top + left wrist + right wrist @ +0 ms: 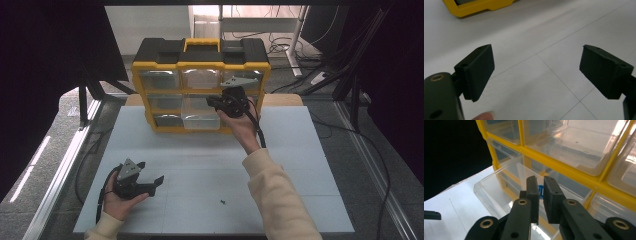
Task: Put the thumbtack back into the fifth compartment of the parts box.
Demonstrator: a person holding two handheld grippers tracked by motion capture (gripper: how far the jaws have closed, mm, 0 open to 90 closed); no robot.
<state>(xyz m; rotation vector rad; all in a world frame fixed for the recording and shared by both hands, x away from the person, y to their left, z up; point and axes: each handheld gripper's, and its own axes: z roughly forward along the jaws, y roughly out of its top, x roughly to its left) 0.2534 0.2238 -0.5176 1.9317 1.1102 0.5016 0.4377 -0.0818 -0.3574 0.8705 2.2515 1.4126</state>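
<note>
A yellow and black organizer (201, 64) with clear drawers stands at the back of the table. Its lower middle drawer (201, 119) is pulled out. My right gripper (210, 103) hovers just above that drawer. In the right gripper view the jaws of my right gripper (541, 183) stand almost together, with a small blue piece (541, 190) pinched in the narrow gap over the open drawer (489, 192). My left gripper (151, 171) rests in a hand at the front left of the table. It stands open, with nothing between the jaws of my left gripper (536, 67).
A tiny dark screw (222, 202) lies on the white table top (300, 165) near the front. A corner of the yellow organizer (474, 7) sits ahead of the left gripper. Cables and stand legs (295, 45) lie on the floor behind the table.
</note>
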